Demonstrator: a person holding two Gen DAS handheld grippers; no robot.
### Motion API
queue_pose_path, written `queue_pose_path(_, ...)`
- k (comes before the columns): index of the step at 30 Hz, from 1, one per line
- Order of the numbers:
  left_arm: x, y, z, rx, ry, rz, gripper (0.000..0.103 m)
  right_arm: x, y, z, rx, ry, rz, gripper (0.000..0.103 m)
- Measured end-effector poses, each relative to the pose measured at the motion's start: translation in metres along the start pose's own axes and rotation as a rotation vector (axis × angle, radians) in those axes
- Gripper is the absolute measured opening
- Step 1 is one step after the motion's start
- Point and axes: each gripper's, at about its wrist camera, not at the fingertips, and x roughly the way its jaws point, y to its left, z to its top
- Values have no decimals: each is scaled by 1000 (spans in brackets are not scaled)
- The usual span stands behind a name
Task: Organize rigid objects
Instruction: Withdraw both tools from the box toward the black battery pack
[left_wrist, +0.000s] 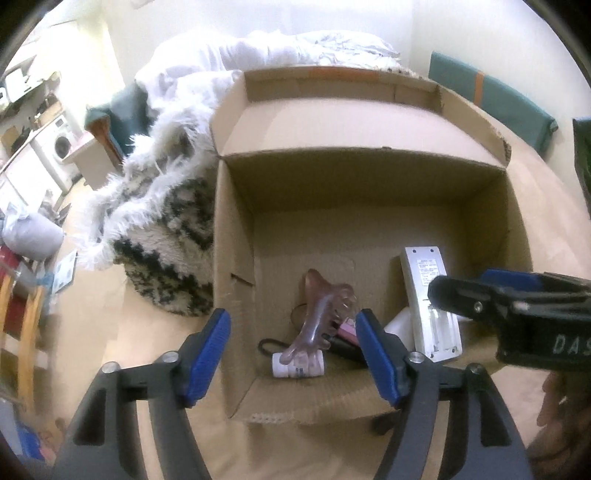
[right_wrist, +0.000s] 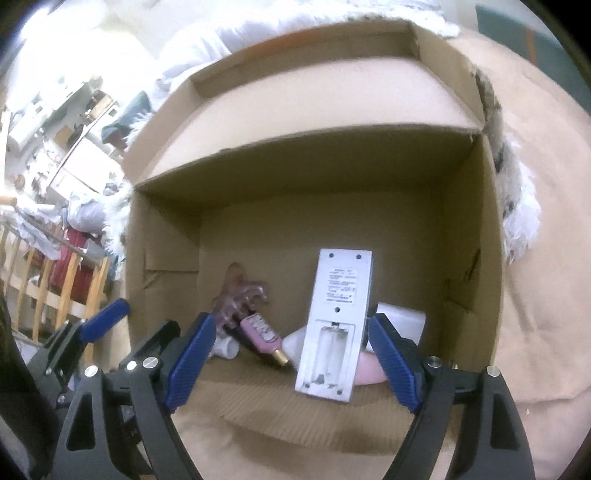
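An open cardboard box (left_wrist: 236, 229) (right_wrist: 166, 229) holds several items. A pink hair claw clip (left_wrist: 321, 314) (right_wrist: 240, 295) leans over a small white tube (left_wrist: 295, 366). A white remote (left_wrist: 432, 302) (right_wrist: 338, 321) lies face down, battery bay open. A pink tube with a gold cap (right_wrist: 264, 338) lies between them, with a white block (right_wrist: 402, 319) and a pink item (right_wrist: 369, 371) behind the remote. My left gripper (left_wrist: 293, 360) is open and empty over the box's near edge. My right gripper (right_wrist: 291, 363) is open and empty around the remote's near end; it also shows in the left wrist view (left_wrist: 480, 295).
The box stands on a beige surface (left_wrist: 155, 347). A shaggy white and black throw (left_wrist: 166, 229) lies to the box's left, white bedding (left_wrist: 258, 51) behind it. A teal cushion (left_wrist: 491, 99) is at the back right. Wooden rails (right_wrist: 55, 288) stand at far left.
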Motion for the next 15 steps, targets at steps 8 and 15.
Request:
queue_pose_path(8, -18, 13, -12, -49, 10, 2, 68, -23, 2, -19, -10, -4, -17, 90)
queue_pose_path(15, -32, 22, -30, -93, 52, -46, 68, -33, -8, -50, 50, 11, -6, 90)
